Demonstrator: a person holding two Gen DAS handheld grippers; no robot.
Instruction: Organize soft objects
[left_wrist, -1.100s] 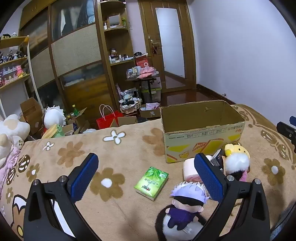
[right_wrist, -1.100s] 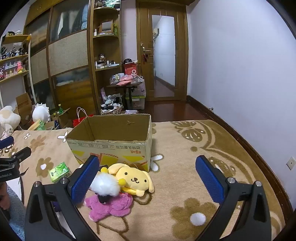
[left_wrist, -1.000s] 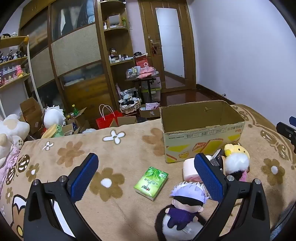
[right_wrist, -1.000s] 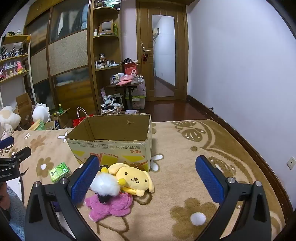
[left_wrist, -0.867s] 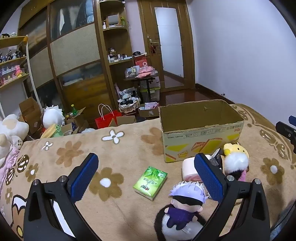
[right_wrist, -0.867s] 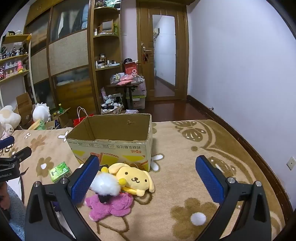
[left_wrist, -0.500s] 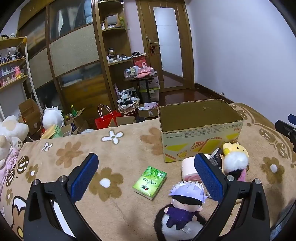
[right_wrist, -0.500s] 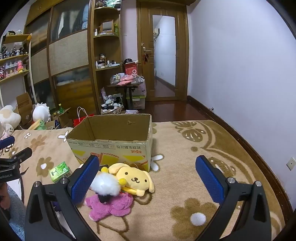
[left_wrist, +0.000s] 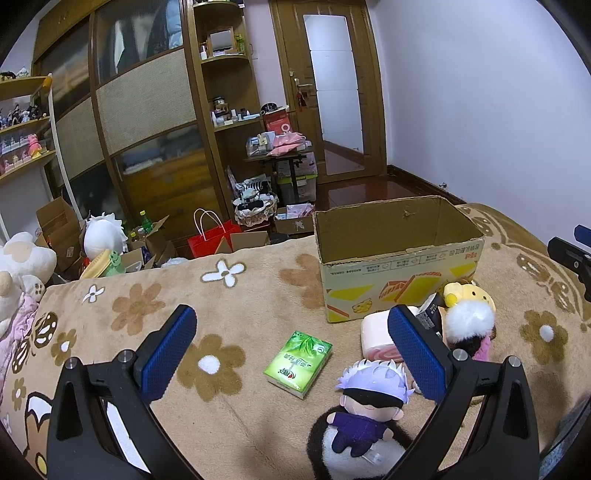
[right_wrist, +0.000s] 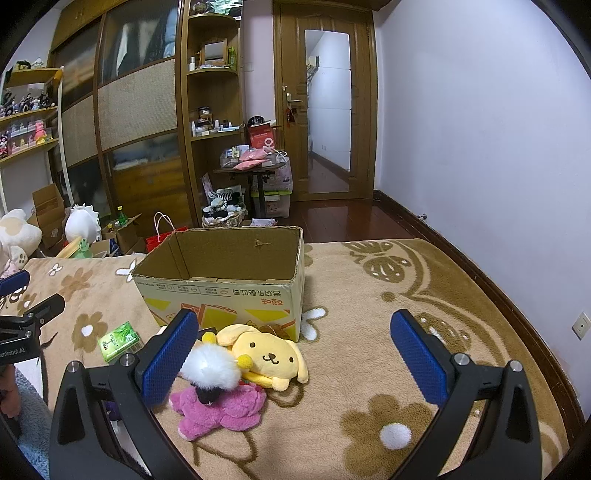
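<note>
**Soft toys wait beside an empty box**

A bedroom with brown wooden shelves and a brown door holds a bed (right_wrist: 424, 295) under a fuzzy tan blanket with brown flowers. An open cardboard box with yellow print (right_wrist: 225, 295) sits on the bed toward its far edge, and nothing can be seen inside it.

The soft things lie just in front of the box. There is a floppy yellow dog plush (right_wrist: 267, 356), a fluffy white pom-pom toy (right_wrist: 210, 367) touching it, and a fuzzy pink plush (right_wrist: 221, 410) under the pom-pom. Near them sit a white-haired doll in purple clothes (left_wrist: 365, 402), a pink and white roll-shaped cushion (left_wrist: 376, 336) and a green tissue pack (left_wrist: 298, 363).

The left claw (left_wrist: 295, 356) is wide open and holds nothing. The right claw (right_wrist: 295, 356) is also wide open and empty.

No toy looks packed yet, so this seems to be the start. Next, one claw likely needs to go down over a toy and squeeze it softly.

The doll's bottom is cut off. A dark thing behind the cushion is hard to make out.
</note>
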